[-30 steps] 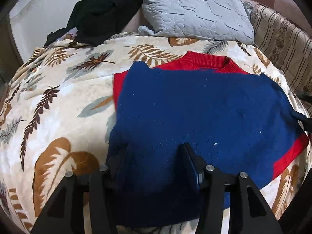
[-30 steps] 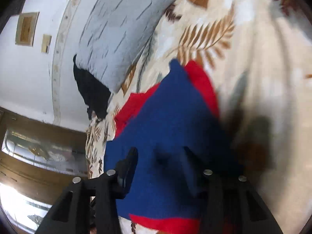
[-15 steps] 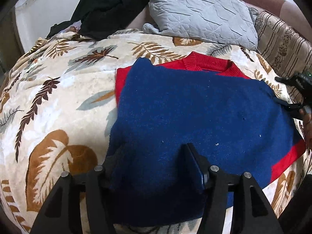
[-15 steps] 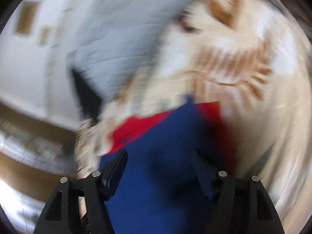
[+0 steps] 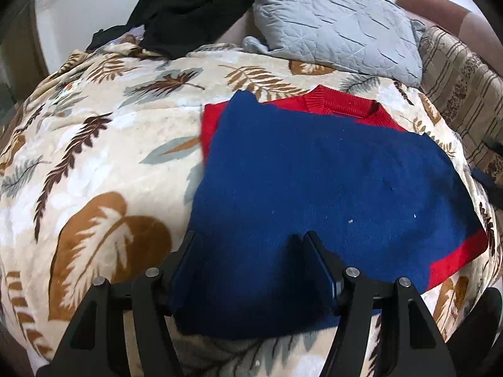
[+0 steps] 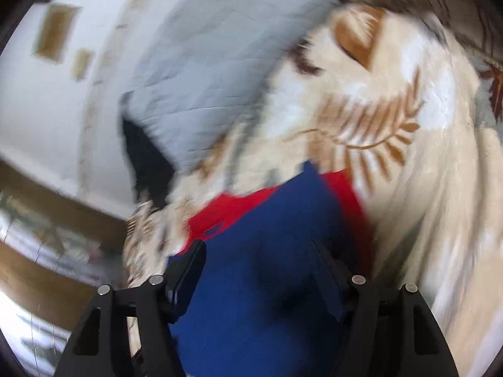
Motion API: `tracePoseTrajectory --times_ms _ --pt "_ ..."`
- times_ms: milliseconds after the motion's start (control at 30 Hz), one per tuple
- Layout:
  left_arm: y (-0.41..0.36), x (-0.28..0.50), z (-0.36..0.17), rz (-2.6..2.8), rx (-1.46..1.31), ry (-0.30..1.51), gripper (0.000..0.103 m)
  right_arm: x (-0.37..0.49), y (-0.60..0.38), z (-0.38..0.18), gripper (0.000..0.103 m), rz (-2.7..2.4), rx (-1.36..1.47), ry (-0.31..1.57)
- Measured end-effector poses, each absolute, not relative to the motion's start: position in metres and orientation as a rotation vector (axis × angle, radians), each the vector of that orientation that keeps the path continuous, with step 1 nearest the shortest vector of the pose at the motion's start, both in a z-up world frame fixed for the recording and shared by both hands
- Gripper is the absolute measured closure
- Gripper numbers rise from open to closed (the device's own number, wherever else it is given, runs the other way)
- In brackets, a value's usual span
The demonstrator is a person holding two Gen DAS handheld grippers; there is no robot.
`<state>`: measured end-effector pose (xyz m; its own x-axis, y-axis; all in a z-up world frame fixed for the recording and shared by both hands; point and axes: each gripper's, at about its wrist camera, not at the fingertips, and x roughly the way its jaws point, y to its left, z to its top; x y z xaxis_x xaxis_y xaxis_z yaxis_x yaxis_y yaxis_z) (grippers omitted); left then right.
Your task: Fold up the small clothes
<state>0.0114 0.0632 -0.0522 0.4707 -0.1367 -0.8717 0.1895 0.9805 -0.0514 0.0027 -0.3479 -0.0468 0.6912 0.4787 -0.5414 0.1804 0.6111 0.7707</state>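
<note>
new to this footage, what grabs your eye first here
The blue and red sweater, folded flat mid-bed on the leaf-print blanket, with the left tool low over its near edge, jaws opening. Behind it lie a grey quilted pillow and a black garment heap.

White wall behind leaf-print bed

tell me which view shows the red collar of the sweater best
The left wrist view. There the ribbed red collar is sharp, at the far edge of the blue and red sweater, just short of the grey pillow. The right wrist view is motion-blurred: only a red strip shows and no collar can be made out.
</note>
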Motion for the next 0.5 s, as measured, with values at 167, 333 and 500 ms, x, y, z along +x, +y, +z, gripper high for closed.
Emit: tracePoseTrajectory --times_ms 167,333,500 --pt "0.063 0.000 -0.046 -0.186 0.046 1.065 0.035 -0.076 -0.287 -0.060 0.029 0.335 0.952 0.871" --pt "0.060 -0.008 -0.040 -0.185 0.044 1.073 0.035 -0.116 -0.266 -0.117 0.029 0.290 1.118 0.962" --pt "0.059 -0.015 -0.032 -0.182 0.038 1.066 0.035 -0.117 -0.279 -0.125 0.029 0.233 1.206 0.878"
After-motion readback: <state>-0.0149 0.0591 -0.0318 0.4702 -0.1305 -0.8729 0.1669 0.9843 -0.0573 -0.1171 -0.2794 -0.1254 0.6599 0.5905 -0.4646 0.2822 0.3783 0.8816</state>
